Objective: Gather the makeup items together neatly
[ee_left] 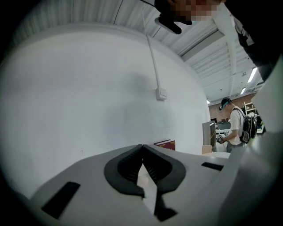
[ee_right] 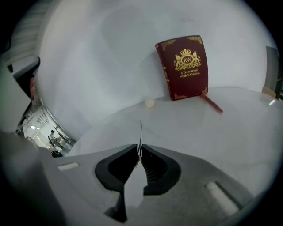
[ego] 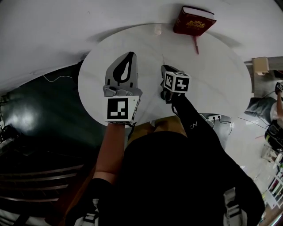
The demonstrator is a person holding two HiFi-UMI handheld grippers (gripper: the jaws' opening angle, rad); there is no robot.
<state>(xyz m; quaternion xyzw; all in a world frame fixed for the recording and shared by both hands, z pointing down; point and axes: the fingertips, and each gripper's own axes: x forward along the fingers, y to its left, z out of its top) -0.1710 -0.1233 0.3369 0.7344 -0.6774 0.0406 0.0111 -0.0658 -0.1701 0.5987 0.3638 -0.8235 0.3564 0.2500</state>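
Right hand-held gripper (ee_right: 139, 149) pinches a thin stick (ee_right: 140, 130), plain in its view; left hand-held gripper (ee_left: 142, 149) closed.

A thin dark stick (ee_right: 140, 130), possibly a brush, juts from the right gripper (ee_right: 139, 150); a red pencil (ee_right: 212, 103) lies beyond.

Round white table (ego: 221, 75), left gripper (ego: 131, 54) jaws together, right gripper (ego: 163, 67) beside it, thin stick (ego: 163, 60) jutting from its jaws, red book (ego: 193, 20), red pen (ego: 196, 44), small pale item (ego: 157, 30) well beyond both.

Round white table (ego: 221, 79), plain white wall (ee_left: 88, 88) behind; dark green floor (ego: 44, 114), ribbed ceiling (ee_left: 132, 13), strip lights (ee_left: 252, 75)
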